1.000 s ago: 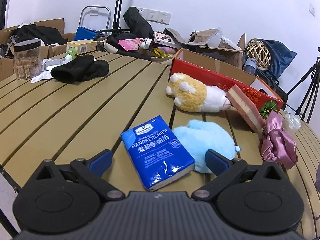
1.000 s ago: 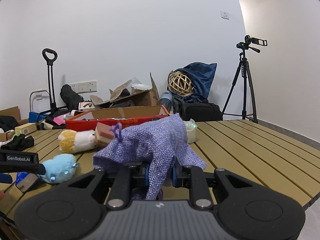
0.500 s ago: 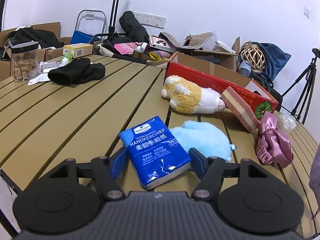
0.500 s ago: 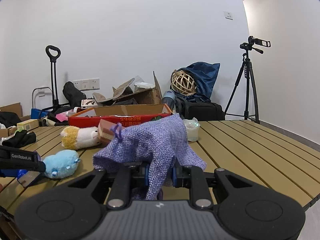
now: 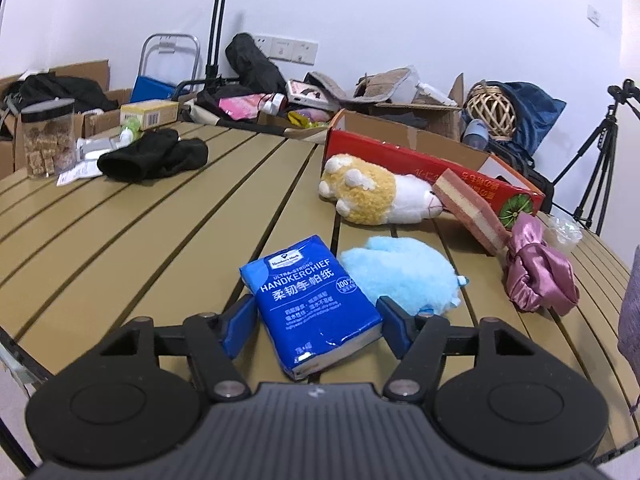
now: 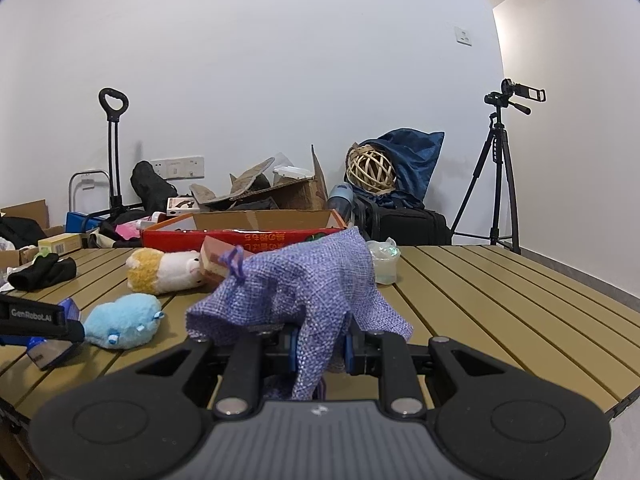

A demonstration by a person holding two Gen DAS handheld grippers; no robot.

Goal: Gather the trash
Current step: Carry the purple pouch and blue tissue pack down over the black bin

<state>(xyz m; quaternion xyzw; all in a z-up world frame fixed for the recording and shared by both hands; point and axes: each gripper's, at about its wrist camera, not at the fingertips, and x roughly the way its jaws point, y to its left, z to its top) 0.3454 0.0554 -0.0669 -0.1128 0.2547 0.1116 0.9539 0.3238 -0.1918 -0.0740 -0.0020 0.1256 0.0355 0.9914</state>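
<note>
A blue handkerchief tissue pack (image 5: pixel 308 292) lies on the slatted tan table (image 5: pixel 120 240) near its front edge. My left gripper (image 5: pixel 316 326) is shut on the pack, with a blue pad pressed against each long side. In the right wrist view that gripper (image 6: pixel 40 320) sits at the far left with the tissue pack (image 6: pixel 48 354) under it. My right gripper (image 6: pixel 320 346) is shut on a purple burlap drawstring bag (image 6: pixel 304 284), which drapes over its fingers. The bag's edge (image 5: pixel 630 320) shows at the right of the left wrist view.
A light blue plush (image 5: pixel 400 276) touches the pack's right side. Behind it lie a yellow-white plush (image 5: pixel 372 196), a pink layered block (image 5: pixel 468 208), a pink scrunchie (image 5: pixel 540 276) and a red box (image 5: pixel 420 164). Black cloth (image 5: pixel 152 156) and a jar (image 5: pixel 42 144) sit far left. A plastic cup (image 6: pixel 384 264) stands behind the bag.
The left jaws went from wide open to closed against the sides of the tissue pack. The right gripper kept its hold on the purple bag and stayed put.
</note>
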